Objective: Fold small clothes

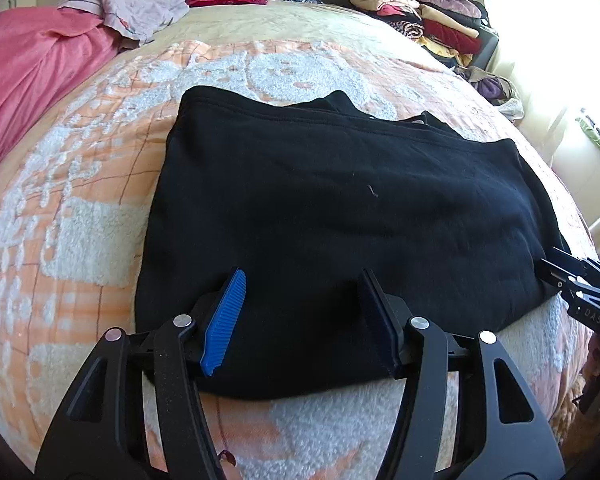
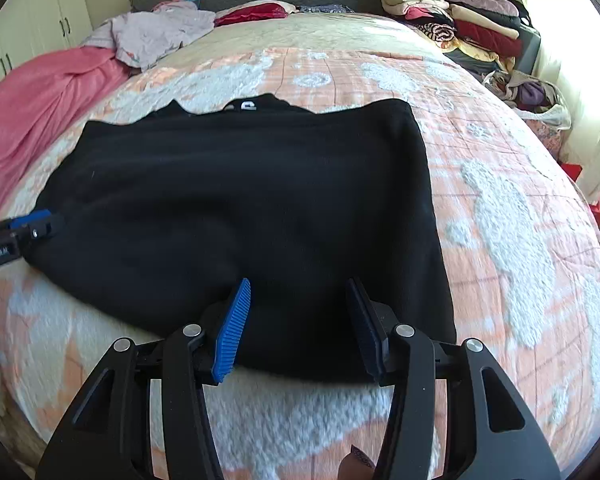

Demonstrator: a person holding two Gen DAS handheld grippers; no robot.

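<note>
A black garment (image 1: 340, 208) lies folded over flat on the bed's orange-and-white bedspread (image 1: 80, 200), its near edge toward both cameras. The left gripper (image 1: 302, 320) hangs over the near-left part of that edge w/ its jaws apart, nothing pinched btwn the blue ribbed pads (image 1: 224, 320); cloth only shows in the gap beneath. The right gripper (image 2: 298, 328) sits over the near-right part, jaws likewise apart, not clamped on the fabric (each tool also peeks into the other's view at the garment's side). A pink blanket (image 1: 40, 80) lies at the left; a stack of folded clothes (image 1: 416, 8) sits at the far right.
</note>
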